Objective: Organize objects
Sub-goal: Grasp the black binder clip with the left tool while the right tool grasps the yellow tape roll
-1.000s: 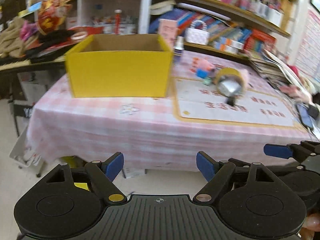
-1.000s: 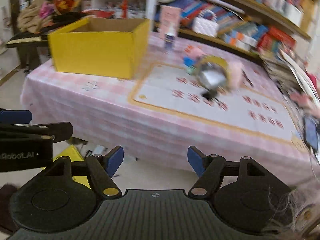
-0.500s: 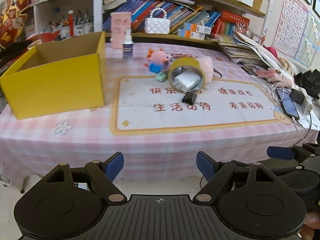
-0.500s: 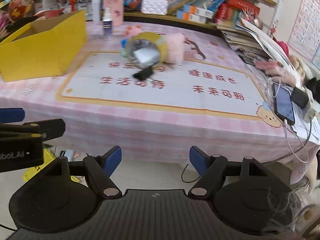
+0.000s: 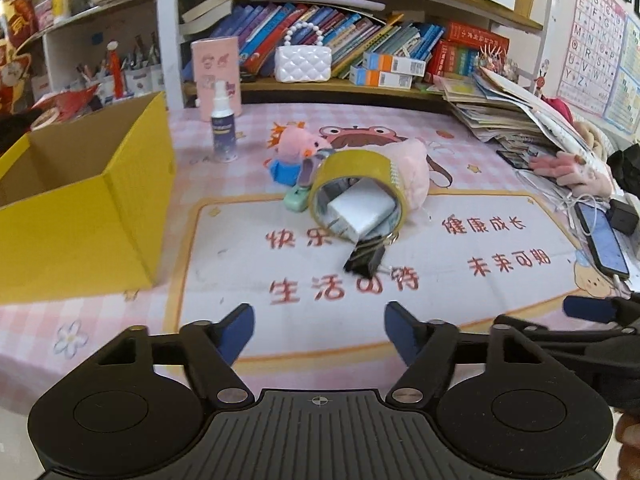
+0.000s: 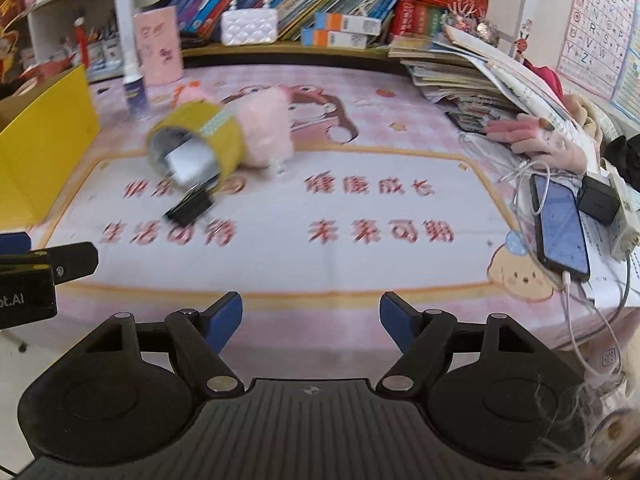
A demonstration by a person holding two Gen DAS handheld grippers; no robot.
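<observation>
Nearest: left gripper (image 5: 319, 326) w/ blue fingertips spread wide, nothing between them; right gripper (image 6: 311, 317) likewise spread & empty; both hover at the near edge of a table (image 5: 48, 320) w/ a pink checked cloth. Past the fingertips lies a white mat (image 5: 248, 264) w/ red characters & a yellow border. On the mat, mid-distance: a black binder clip (image 5: 365, 258) just in front of a yellow tape roll (image 5: 360, 176) lying on its side; a white charger block (image 5: 358, 210) sits inside the roll. Touching the roll behind: a pink fluffy pouch (image 5: 414, 168) at right, a pink pig toy (image 5: 298, 150) at left, a small green item (image 5: 295, 200) beside it. Left side: open yellow box (image 5: 80, 216). Right edge: phone (image 6: 560, 230) on a cable. Farther back: a spray bottle (image 5: 223, 124) standing upright, then shelves w/ books (image 5: 320, 36) & a white purse (image 5: 303, 63).
</observation>
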